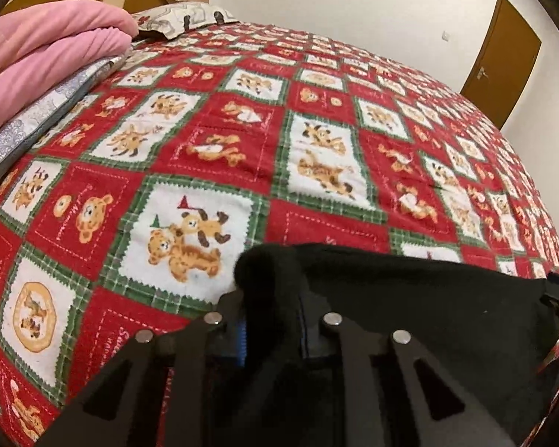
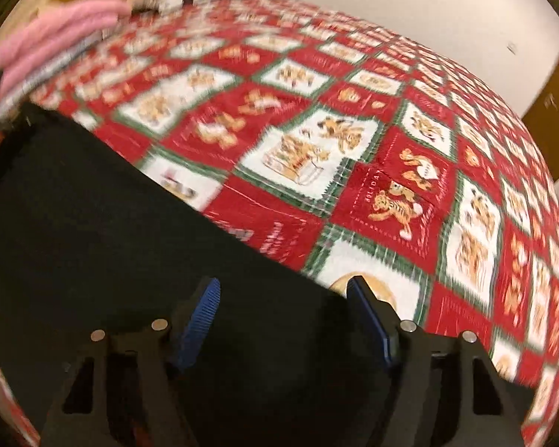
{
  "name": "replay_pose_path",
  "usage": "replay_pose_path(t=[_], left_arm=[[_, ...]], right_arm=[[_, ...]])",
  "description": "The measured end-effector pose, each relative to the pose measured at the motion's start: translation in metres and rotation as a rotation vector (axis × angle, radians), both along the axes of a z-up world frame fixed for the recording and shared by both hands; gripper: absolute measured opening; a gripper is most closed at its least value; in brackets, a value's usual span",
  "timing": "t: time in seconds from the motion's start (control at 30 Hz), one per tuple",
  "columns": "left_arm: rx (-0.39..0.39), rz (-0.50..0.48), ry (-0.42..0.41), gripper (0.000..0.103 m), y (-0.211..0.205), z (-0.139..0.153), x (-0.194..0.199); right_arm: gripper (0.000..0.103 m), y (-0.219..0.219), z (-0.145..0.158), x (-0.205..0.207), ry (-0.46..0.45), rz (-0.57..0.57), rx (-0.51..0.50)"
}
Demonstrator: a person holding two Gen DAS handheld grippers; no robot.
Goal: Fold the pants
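The bed (image 1: pixel 316 119), under a red teddy-bear quilt, lies open toward its far edge. Black pants (image 2: pixel 93 223) drape its near side. Left tongs (image 1: pixel 270 305) pinch a pants edge; right tongs (image 2: pixel 283 320) gape wide over the cloth.

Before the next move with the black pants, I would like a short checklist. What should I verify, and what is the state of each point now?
1. Left gripper holds the black pants: ok; fabric bunches between its closed fingers.
2. Right gripper holds the pants: not ok; its blue pads stand apart, with cloth only lying between them.
3. Pants lie flat without wrinkles: cannot tell; the fabric is uniformly dark and the right view is blurred.
4. Room ahead on the bedspread: ok; the patterned surface ahead is bare.
5. Pink blanket away from the pants: ok; it sits at the far left.
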State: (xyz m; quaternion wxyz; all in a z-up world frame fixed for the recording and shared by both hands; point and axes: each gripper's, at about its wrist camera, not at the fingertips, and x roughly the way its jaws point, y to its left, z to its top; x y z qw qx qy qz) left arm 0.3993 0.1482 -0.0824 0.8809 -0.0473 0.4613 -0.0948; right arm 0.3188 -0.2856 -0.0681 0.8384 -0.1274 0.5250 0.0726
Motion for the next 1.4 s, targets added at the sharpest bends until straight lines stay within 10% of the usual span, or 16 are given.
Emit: replay_pose_path(t=[0.23,0.4,0.9,1.17,1.4], left_arm=[[0.051,-0.020,0.006,0.022,-0.007,-0.003,0.006],[0.052,0.002,-0.006,0.019,-0.006,0.001,0.001],[-0.068,-0.020,-0.331,0.018,0.016,0.103,-0.098],[-0.067,-0.076,-0.414,0.027,0.038,0.064,-0.185],[-0.029,0.015,-0.289,0.077,0.066,-0.001,-0.231]], right_arm=[[0.070,-0.011,-0.011,0.014,0.089,0.067,0.070],[0.008,0.006,0.001,0.002,0.147,0.128,0.058],[0.005,0.024,0.127,-0.160,-0.269,0.036,0.099],[0.005,0.071,0.063,-0.257,-0.313,0.102,-0.079],[0.015,0.078,-0.005,-0.287,-0.265,0.004,-0.095]])
